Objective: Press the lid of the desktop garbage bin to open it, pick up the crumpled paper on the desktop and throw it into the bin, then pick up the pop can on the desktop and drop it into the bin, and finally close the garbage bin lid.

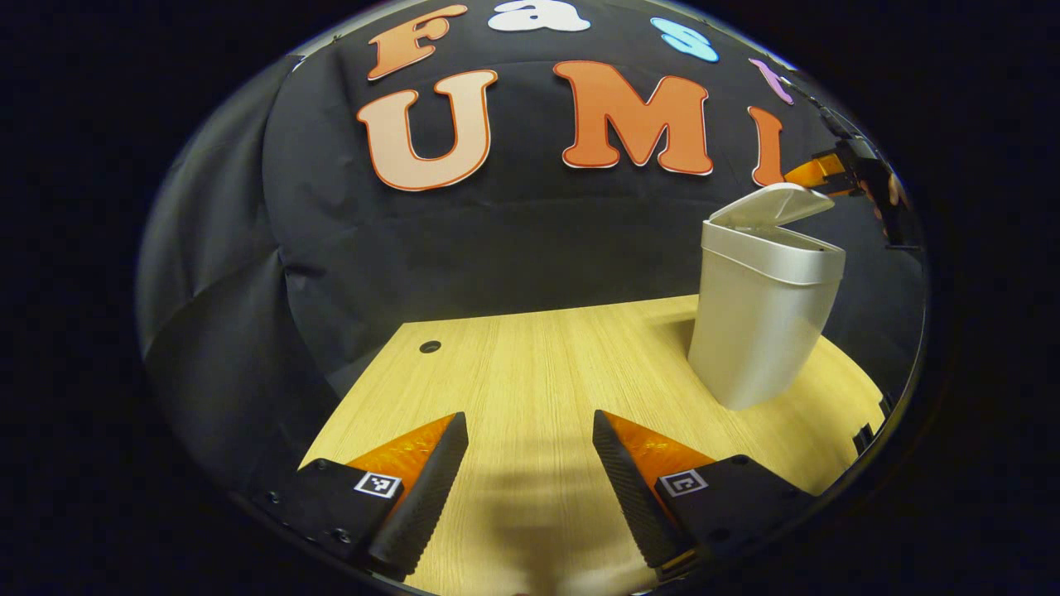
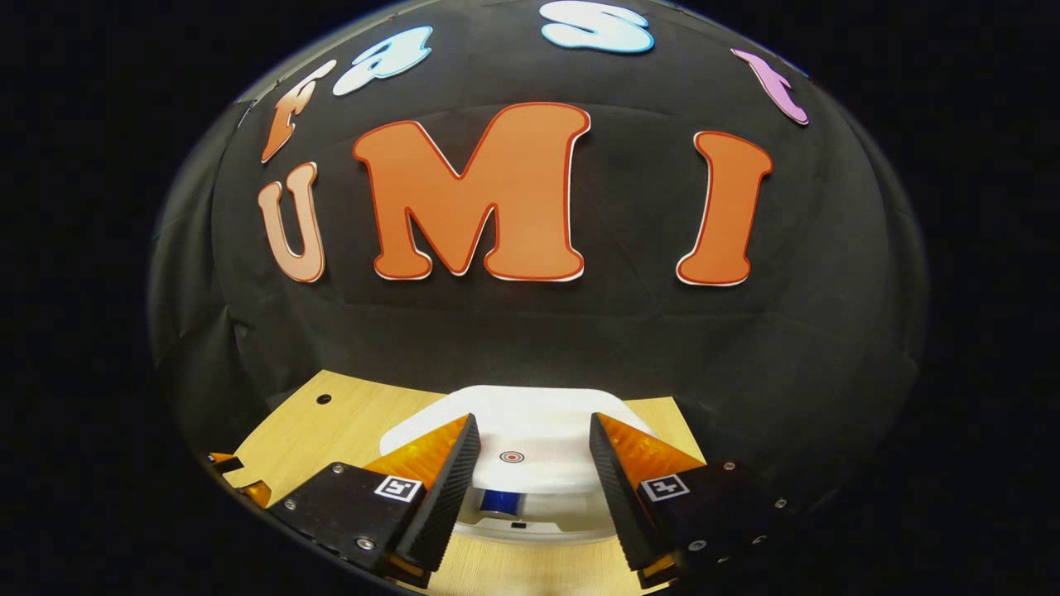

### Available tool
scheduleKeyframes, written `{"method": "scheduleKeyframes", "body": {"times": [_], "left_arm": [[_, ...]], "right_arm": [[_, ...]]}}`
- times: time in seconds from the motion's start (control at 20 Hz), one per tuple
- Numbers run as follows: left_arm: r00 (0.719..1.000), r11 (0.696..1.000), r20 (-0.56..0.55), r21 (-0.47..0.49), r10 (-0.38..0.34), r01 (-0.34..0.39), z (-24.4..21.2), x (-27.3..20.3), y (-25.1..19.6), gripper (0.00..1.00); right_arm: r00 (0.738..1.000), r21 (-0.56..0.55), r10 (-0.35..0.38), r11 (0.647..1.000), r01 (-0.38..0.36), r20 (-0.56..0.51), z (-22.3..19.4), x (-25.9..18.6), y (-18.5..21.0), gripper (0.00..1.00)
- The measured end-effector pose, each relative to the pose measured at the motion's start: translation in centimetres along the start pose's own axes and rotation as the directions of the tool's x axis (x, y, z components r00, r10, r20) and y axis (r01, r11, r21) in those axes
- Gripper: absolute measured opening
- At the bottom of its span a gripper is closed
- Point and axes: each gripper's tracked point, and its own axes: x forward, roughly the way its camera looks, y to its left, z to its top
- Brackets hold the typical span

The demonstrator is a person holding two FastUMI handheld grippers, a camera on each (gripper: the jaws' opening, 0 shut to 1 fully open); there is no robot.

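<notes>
Booth interior: black cloth wall (image 1: 530, 248), creased and draped at the sides; light wood-grain desktop (image 1: 530, 372) with a small round hole (image 1: 430, 346) near its far left corner.

1. In the left gripper view, the other tool (image 1: 857, 170) is partly hidden behind the bin's lid (image 1: 774, 205) and cut by the edge.
2. In the right gripper view, something blue (image 2: 499, 500) under the lid (image 2: 530, 434) is mostly hidden; I cannot tell what it is.
</notes>
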Motion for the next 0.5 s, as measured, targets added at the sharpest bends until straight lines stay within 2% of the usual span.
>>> {"method": "scheduleKeyframes", "body": {"times": [0.4, 0.45, 0.5], "left_arm": [[1.000, 1.000, -0.008, 0.001, -0.012, 0.012, 0.1, 0.2, -0.5, 0.97], [1.000, 1.000, -0.008, 0.003, -0.013, 0.013, 0.1, 0.2, -0.5, 0.97], [1.000, 1.000, -0.009, 0.005, -0.014, 0.014, 0.1, 0.3, -0.5, 0.97]], "right_arm": [[0.998, 0.004, 0.007, 1.000, -0.006, -0.064, -4.2, -0.4, 0.9, 0.79], [0.998, 0.003, 0.005, 1.000, -0.005, -0.066, -4.5, -0.5, 1.0, 0.76], [0.998, 0.000, 0.004, 1.000, -0.004, -0.067, -4.7, -0.6, 1.0, 0.79]]}}
